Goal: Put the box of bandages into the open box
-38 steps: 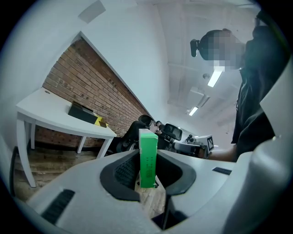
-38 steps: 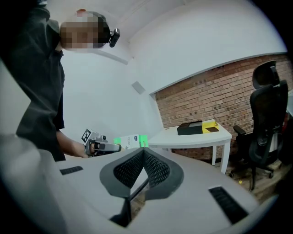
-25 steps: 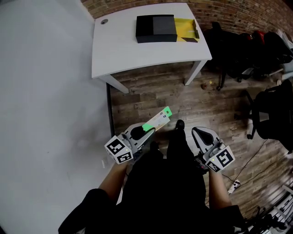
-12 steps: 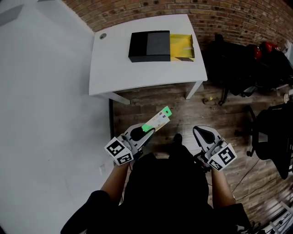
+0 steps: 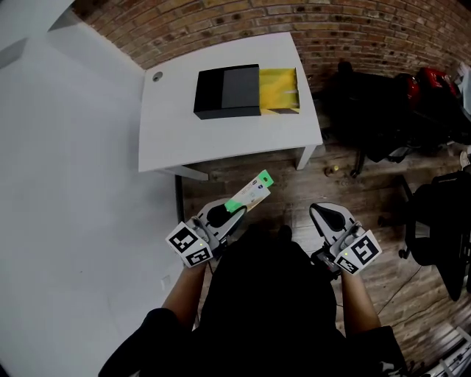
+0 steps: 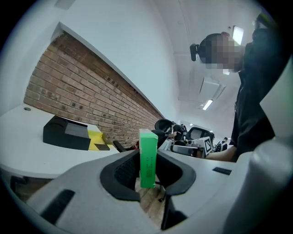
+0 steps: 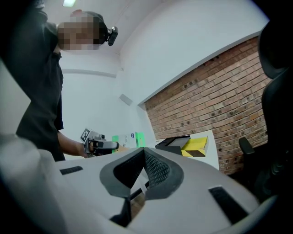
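Most of the head view is taken up by the wooden floor [image 5: 353,184] and the brick wall [image 5: 221,22] behind it, with a white bench [image 5: 176,132] standing between the two. Black chairs [image 5: 434,221] are grouped to the right of the bench, well apart from the person. On the far half of the bench, near the wall, lies the open box [image 5: 228,92]: a black sleeve with its yellow tray [image 5: 278,90] slid out to the right. The person stands back from the bench, holding both grippers low in front of the body, over the floor. The left gripper [image 5: 229,213] has its fingers [image 6: 123,171] drawn in to a narrow gap and pressed on either side of the box of bandages [image 5: 250,195]. This is a slim pale carton with a green end, and it sticks out forward past the fingertips, pointing toward the bench. The carton is in the air, short of the bench edge and well apart from the open box. The right gripper [image 5: 329,218] has its fingers closed together at the tips, with nothing between them.
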